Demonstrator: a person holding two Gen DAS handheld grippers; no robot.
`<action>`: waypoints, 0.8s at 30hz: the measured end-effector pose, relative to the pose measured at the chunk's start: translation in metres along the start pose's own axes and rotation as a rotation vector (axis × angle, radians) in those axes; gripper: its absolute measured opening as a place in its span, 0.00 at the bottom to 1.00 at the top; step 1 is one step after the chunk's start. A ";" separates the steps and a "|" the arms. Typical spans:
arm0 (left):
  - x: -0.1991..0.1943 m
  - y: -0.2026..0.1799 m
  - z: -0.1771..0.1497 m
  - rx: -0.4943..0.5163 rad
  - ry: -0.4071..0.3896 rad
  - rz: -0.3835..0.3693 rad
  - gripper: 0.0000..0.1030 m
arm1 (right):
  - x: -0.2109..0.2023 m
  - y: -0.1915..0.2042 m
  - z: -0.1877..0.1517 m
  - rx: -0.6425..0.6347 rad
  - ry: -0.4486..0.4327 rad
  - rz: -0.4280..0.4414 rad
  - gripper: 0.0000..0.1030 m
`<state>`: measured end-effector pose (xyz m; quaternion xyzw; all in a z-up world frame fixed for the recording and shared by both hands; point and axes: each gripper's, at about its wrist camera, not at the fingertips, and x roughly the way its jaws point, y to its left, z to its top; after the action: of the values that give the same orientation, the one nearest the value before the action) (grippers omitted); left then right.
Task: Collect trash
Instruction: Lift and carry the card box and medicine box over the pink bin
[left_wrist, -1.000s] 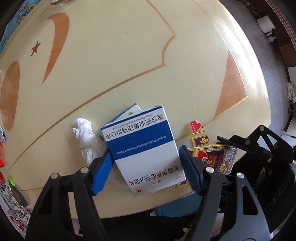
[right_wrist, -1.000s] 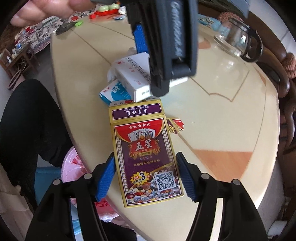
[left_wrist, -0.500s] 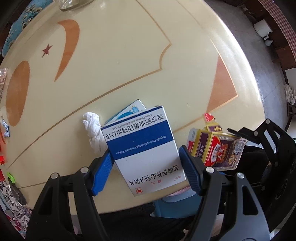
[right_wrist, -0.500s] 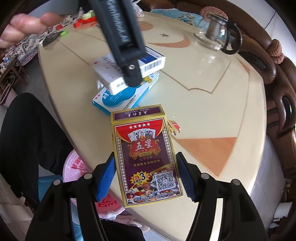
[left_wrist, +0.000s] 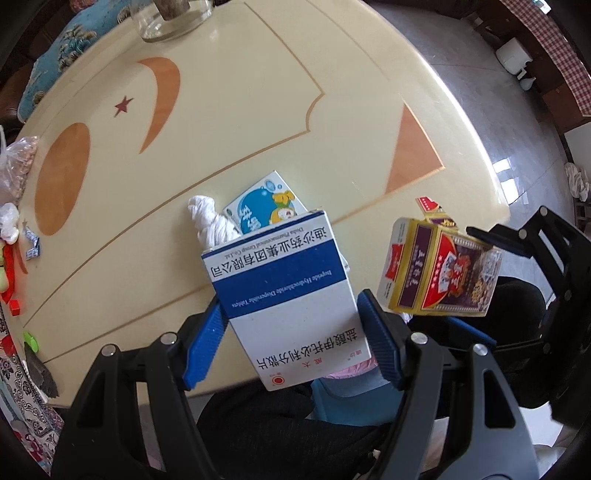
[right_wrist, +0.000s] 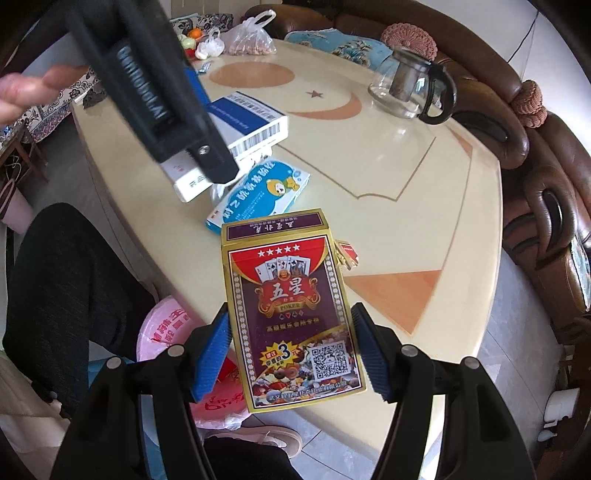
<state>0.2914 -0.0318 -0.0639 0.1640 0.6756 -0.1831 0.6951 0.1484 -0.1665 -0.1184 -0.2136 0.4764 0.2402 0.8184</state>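
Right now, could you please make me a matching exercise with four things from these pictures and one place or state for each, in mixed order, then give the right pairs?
Things:
1. white and blue medicine box
2. poker card box
3. crumpled tissue
4. glass teapot

Places or states:
A. standing on the table's far side
B. held in the right gripper
C. lying on the table beside the cartoon box
D. held in the left gripper

Pairs: 1-D, 2-B, 3-C, 4-A
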 end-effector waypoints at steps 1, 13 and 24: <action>-0.003 -0.001 -0.004 0.002 -0.005 0.001 0.68 | -0.003 0.000 0.000 0.001 -0.001 -0.003 0.61; -0.034 -0.018 -0.074 0.018 -0.072 0.018 0.68 | -0.055 0.035 -0.004 -0.012 -0.043 -0.064 0.61; -0.031 -0.020 -0.140 -0.014 -0.100 0.018 0.68 | -0.088 0.081 -0.019 -0.042 -0.073 -0.090 0.61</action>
<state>0.1585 0.0182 -0.0370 0.1561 0.6399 -0.1799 0.7306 0.0490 -0.1301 -0.0591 -0.2430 0.4308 0.2209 0.8406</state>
